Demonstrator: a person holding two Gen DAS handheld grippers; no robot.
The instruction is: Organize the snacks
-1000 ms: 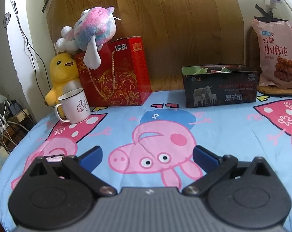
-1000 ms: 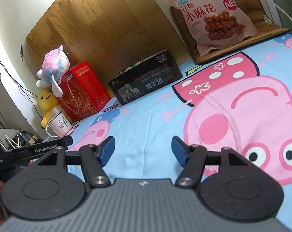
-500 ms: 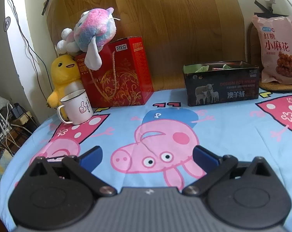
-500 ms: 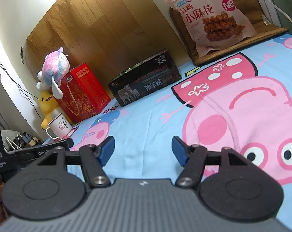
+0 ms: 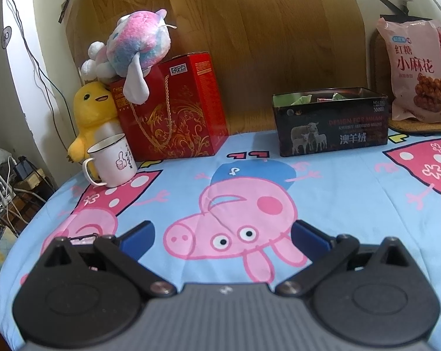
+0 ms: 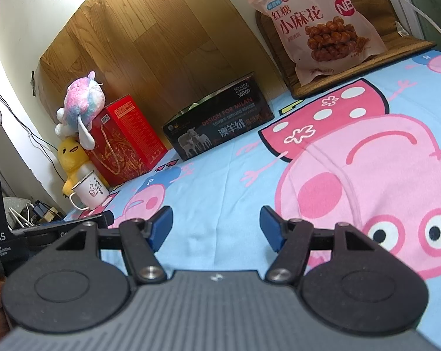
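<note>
Snack bag (image 6: 323, 23) is seen far right, upright, nearer the right gripper (image 6: 216, 229); dark box (image 5: 330, 121) far ahead. Both jaws wide, nothing held; left gripper (image 5: 222, 241) too.

A light-blue cloth (image 5: 352, 204) printed with pink cartoon pigs and red white-dotted dresses lies under a black box (image 5: 331, 128) bearing white sheep and a red carton (image 5: 179, 111) with gold scrollwork. A pink snack bag (image 5: 416, 70) shows brown twists. A yellow duck plush (image 5: 91, 111), a pink-and-blue plush (image 5: 138, 44) and a white mug (image 5: 112, 161) complete the palette.
</note>
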